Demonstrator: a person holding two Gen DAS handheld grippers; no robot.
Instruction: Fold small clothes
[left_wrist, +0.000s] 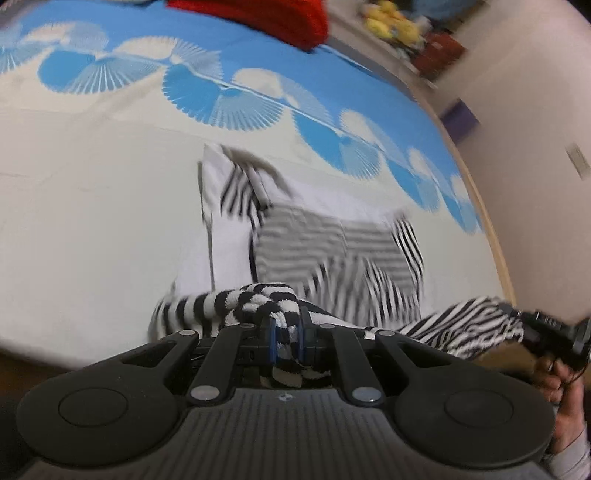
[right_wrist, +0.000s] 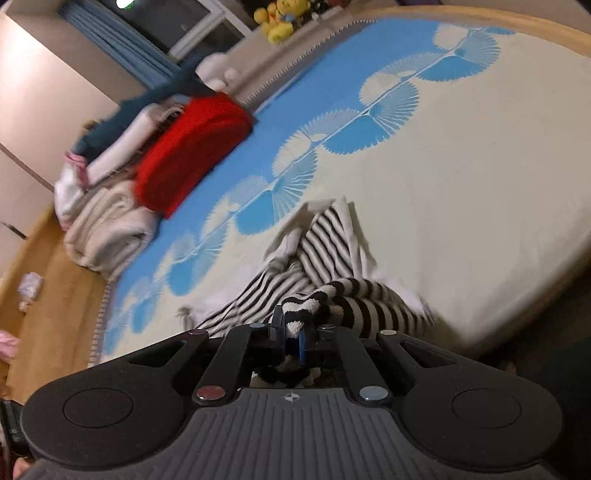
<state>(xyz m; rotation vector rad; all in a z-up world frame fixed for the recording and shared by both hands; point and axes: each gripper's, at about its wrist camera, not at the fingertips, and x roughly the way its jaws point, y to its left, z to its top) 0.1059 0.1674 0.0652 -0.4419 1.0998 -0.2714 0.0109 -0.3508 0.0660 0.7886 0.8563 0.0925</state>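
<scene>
fuzzy knit striped garment (left_wrist: 258, 299), matt cloth.

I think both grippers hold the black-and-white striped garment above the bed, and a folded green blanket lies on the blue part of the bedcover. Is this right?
Not quite: the folded blanket is red, not green, as the right wrist view shows. The rest holds: the left gripper and the right gripper are each shut on the striped garment above the bed.

Blue-and-cream bed (right_wrist: 480, 166), wooden floor (right_wrist: 48, 266)

Striped garment (left_wrist: 332, 243) on bed (left_wrist: 92, 206); folded blankets (right_wrist: 155, 162) behind.
</scene>
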